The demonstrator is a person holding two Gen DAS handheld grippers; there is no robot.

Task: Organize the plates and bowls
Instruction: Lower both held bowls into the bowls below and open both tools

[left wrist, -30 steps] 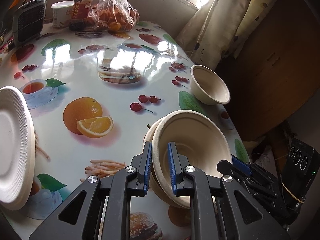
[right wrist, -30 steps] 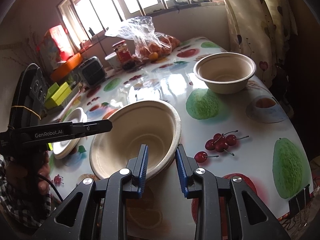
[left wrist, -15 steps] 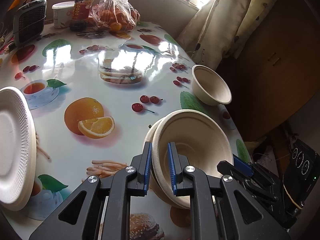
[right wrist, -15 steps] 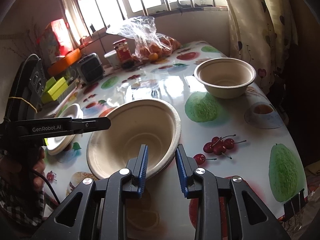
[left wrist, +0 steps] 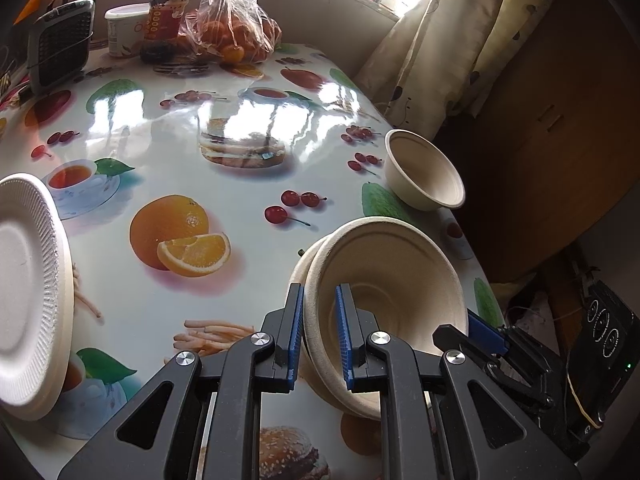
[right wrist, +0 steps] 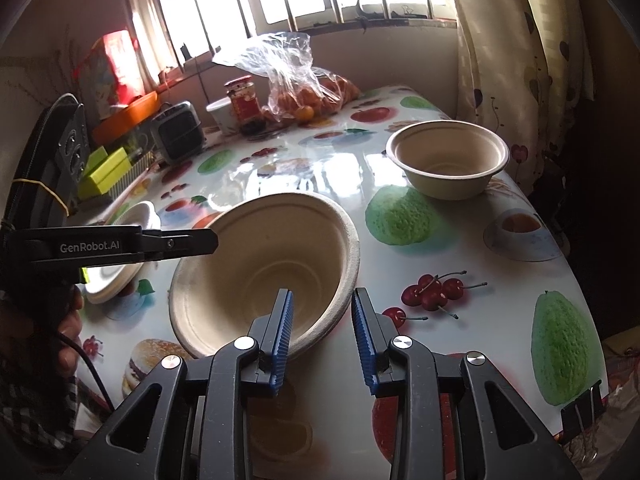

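With the left gripper (left wrist: 320, 332) clamped on the rim of the tilted bowls (left wrist: 384, 280) above the table (left wrist: 168, 148) and the right gripper (right wrist: 322, 336) opening, rim between its untouching pads, the nested bowls could slip apart; "GenRobot.AI" reads on the left gripper

The counter (left wrist: 168, 128) wears a glossy, fruit-printed plastic cloth that mirrors the window in bright patches. The tan moulded-fibre bowl (left wrist: 392, 280) looks matt and faintly grainy, its rim rough; the second beige pulp bowl (right wrist: 448, 160) has the same dull finish. The white paper plate (left wrist: 28, 280) is matt with a ribbed edge. A clear, crinkled plastic bag of oranges (left wrist: 228, 20) glints. Each hand-held gripper (right wrist: 322, 336) is smooth black plastic with shiny metal rivets and ridged blue pads (right wrist: 282, 340). The cream patterned curtain (right wrist: 516, 60) is soft cloth.
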